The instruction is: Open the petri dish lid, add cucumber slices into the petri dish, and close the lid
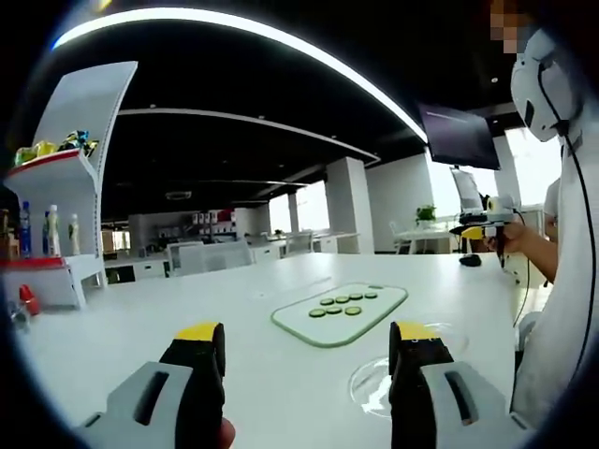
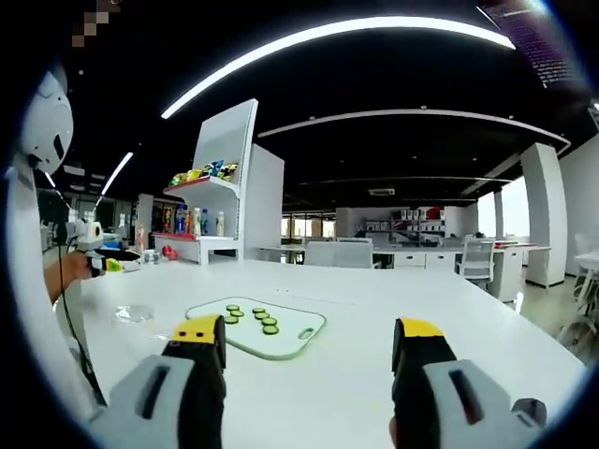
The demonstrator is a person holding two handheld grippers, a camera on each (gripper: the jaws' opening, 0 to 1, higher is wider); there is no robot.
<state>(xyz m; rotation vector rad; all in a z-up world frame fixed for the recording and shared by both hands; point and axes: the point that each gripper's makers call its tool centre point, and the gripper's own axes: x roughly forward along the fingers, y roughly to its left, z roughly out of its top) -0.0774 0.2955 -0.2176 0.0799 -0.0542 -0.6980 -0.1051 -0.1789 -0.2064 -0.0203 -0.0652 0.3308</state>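
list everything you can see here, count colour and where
cutting board: 1, white with green edge, on the table centre
cucumber slices: 7, green, on the board
petri dish: 1, clear, lid on, table beside the board
table: 1, white
shelf unit: 1, white, behind the table, bottles and packets on it
left gripper: 1, yellow-tipped black jaws, open above the table
right gripper: 1, same colours, open

Nothing legible here: the bottles [image 2: 192,221] and packets [image 2: 201,172] on the white shelf [image 2: 225,187] carry labels, all too small and blurred to read.
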